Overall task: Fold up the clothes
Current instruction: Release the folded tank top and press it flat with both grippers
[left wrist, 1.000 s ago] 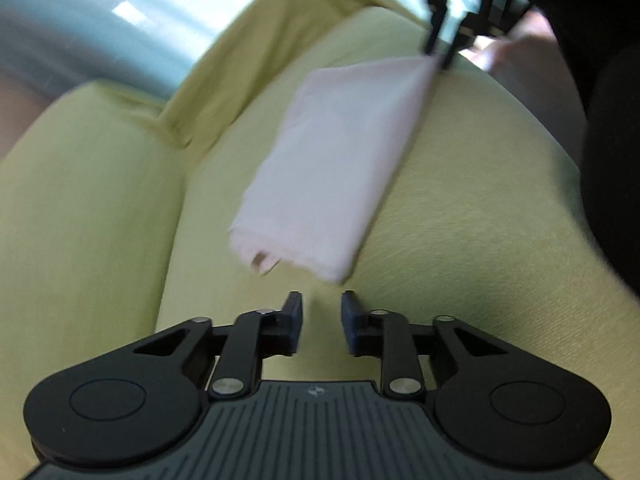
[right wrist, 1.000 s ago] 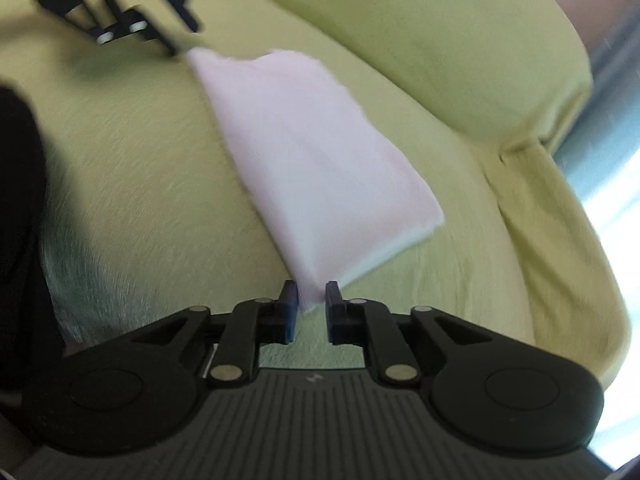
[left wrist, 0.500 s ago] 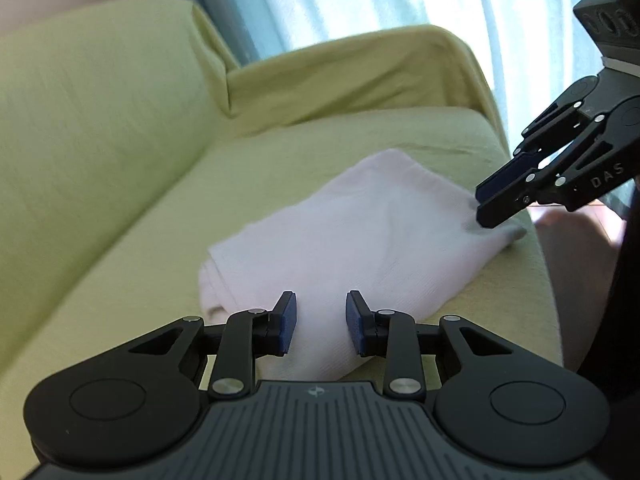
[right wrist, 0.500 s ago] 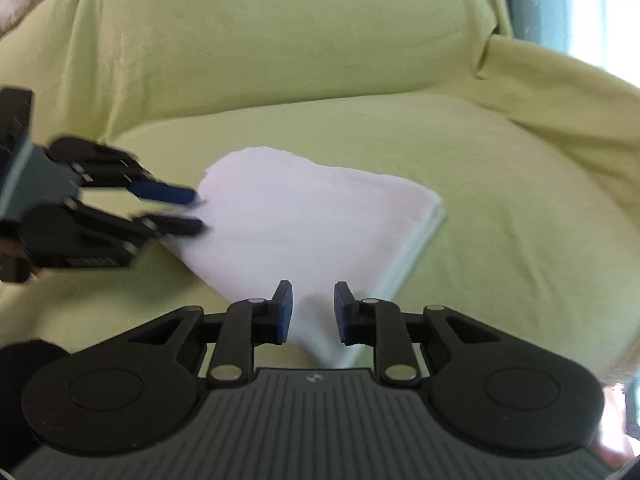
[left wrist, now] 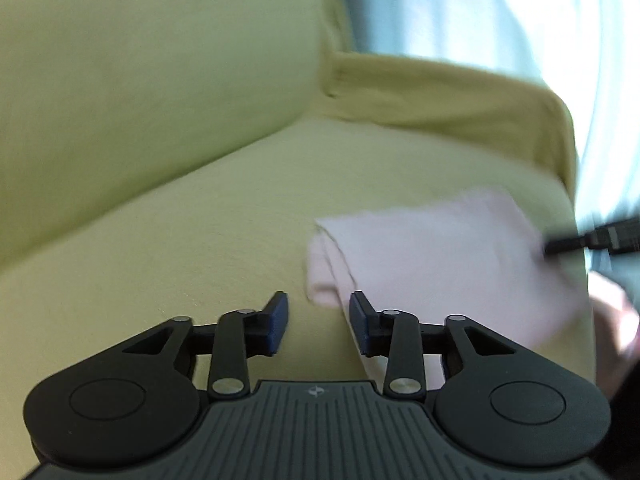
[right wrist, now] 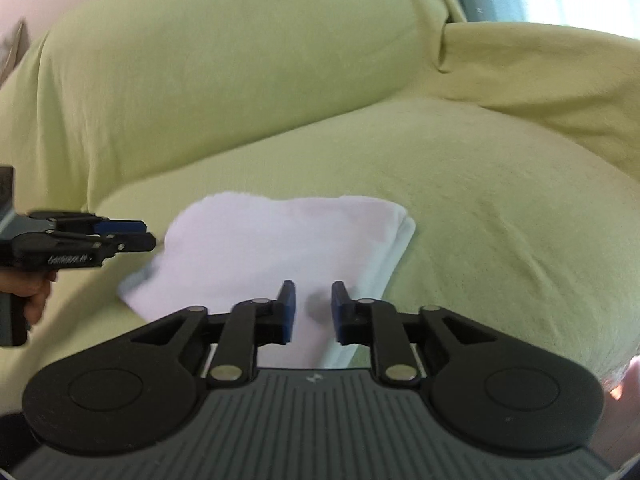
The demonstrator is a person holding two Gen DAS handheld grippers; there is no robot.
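Looking along my left gripper (left wrist: 318,322), I see its jaws apart and empty above the yellow-green fabric-covered sofa seat (left wrist: 200,240), with the folded pale pink cloth (left wrist: 432,264) lying just right of them near the seat's front right corner. The cloth's stacked fold edge faces the left gripper; its far edge lies close to the sofa armrest (left wrist: 460,100). Left of the cloth the seat is bare and wide. In the right wrist view, my right gripper (right wrist: 313,312) hovers over the cloth's near edge, jaws apart, gripping nothing. There the left gripper shows from the side at the cloth's left edge; I cannot tell whether it touches. I count one cloth, two grippers, one sofa with a backrest (right wrist: 220,72), and pale curtains (left wrist: 500,12) behind it. Half a second ago the left gripper sat over the cloth; now it has shifted left off it, and the right gripper's tip has drawn out to the cloth's right edge.
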